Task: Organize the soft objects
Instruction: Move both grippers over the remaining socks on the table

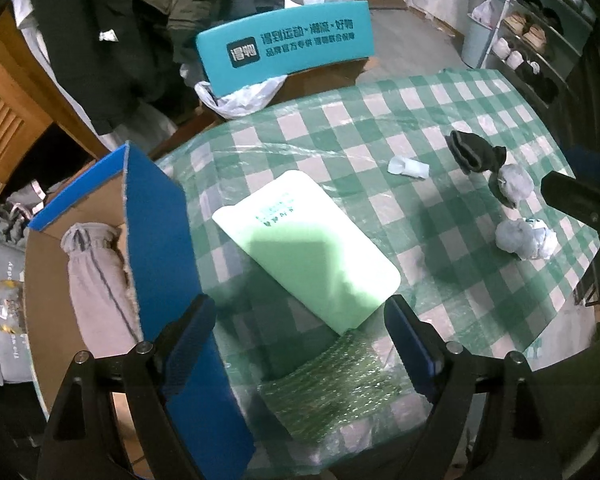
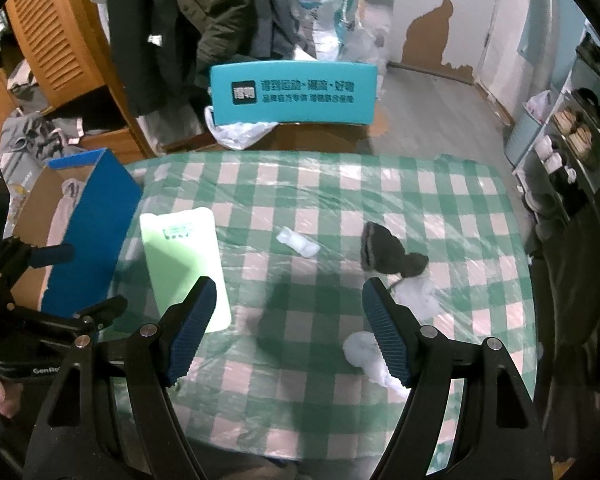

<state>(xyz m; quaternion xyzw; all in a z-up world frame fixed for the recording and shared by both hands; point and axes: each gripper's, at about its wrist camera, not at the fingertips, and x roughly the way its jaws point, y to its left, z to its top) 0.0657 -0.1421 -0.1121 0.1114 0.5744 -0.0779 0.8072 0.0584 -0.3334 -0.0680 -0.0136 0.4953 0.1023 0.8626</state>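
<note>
On the green checked table [image 1: 380, 120] [image 2: 300, 184] lie a dark rolled sock [image 1: 474, 152] [image 2: 384, 250], two pale grey sock balls [image 1: 514, 184] [image 1: 526, 238] [image 2: 418, 298] [image 2: 364, 350], a small white piece [image 1: 408, 167] [image 2: 298, 241] and a pale green flat pouch [image 1: 304, 248] [image 2: 182, 264]. A blue cardboard box [image 1: 156, 216] [image 2: 92, 236] at the left holds a grey cloth bundle [image 1: 96, 276]. My left gripper [image 1: 300, 340] is open and empty over the pouch's near end. My right gripper [image 2: 288, 332] is open and empty above the table, left of the near sock ball.
A teal chair back [image 1: 288, 46] [image 2: 292, 94] stands beyond the table with a plastic bag [image 1: 240, 98]. Bubble wrap [image 1: 332, 384] lies under the left gripper. Hanging coats, a wooden cabinet [image 2: 56, 32] and a shoe rack [image 1: 536, 40] surround the table.
</note>
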